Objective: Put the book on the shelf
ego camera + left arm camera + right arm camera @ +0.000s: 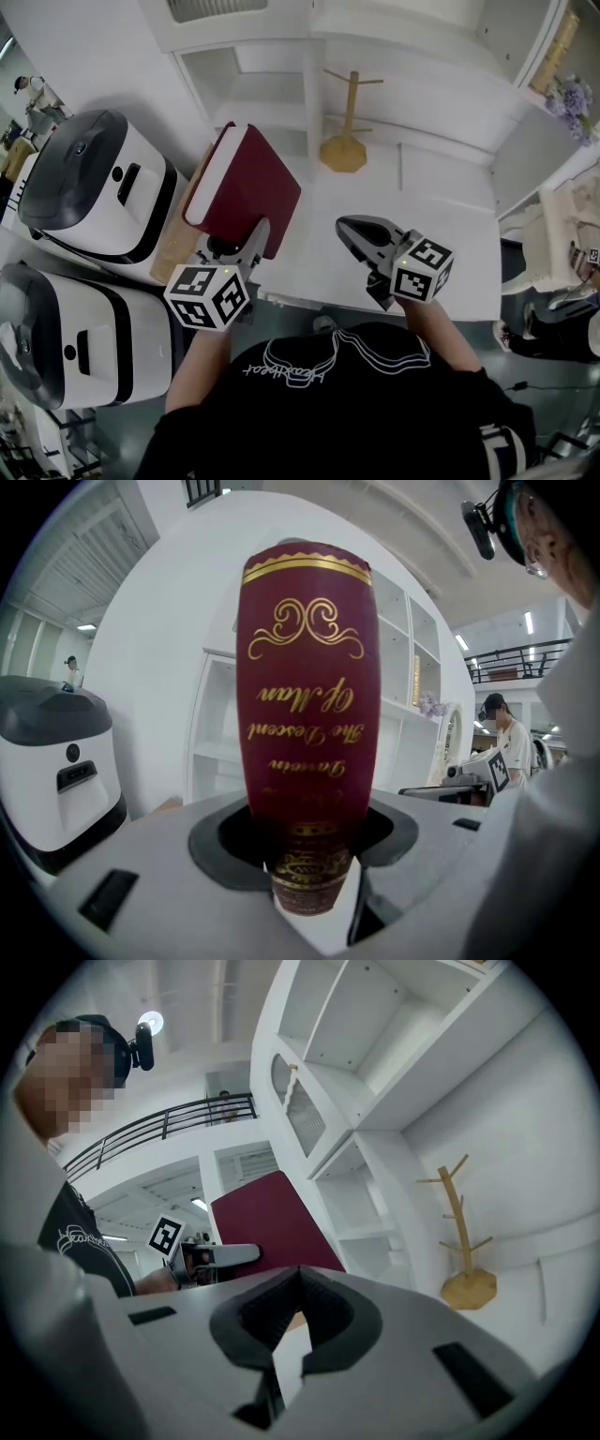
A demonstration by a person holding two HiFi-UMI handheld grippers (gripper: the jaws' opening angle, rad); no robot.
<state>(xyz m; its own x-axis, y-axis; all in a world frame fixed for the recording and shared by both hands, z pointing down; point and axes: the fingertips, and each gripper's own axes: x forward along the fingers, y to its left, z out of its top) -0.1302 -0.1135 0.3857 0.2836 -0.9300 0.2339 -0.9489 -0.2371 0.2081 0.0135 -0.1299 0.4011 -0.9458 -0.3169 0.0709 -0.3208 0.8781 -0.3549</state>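
In the head view, the dark red book (246, 183) was held clear of the white table (441, 216), to the left of the wooden peg stand (347, 131) and nearer the person than it. The left gripper (242, 242) was clamped on the book's near end. The right gripper (349, 228) was seen just on the person's side of the stand, above the table. The white shelf unit (272, 84) rose behind and to the left of the stand. Two white-and-black appliances (94, 183) were seen only partly elsewhere; here both were shown, well left of the stand.

What the head view hid was given by the left gripper view: the book's spine (305, 714) faced the camera, with gilt scrolls and upside-down gilt lettering, and its lower end was pinched between the jaws of the left gripper (305, 860). The stand was not shown there.

In the right gripper view, the jaws of the right gripper (295, 1321) were seen brought together at their tips, with nothing between them. The book's plain cover (272, 1227) was shown left of the stand (464, 1241), with the left gripper (220, 1256) on its edge.
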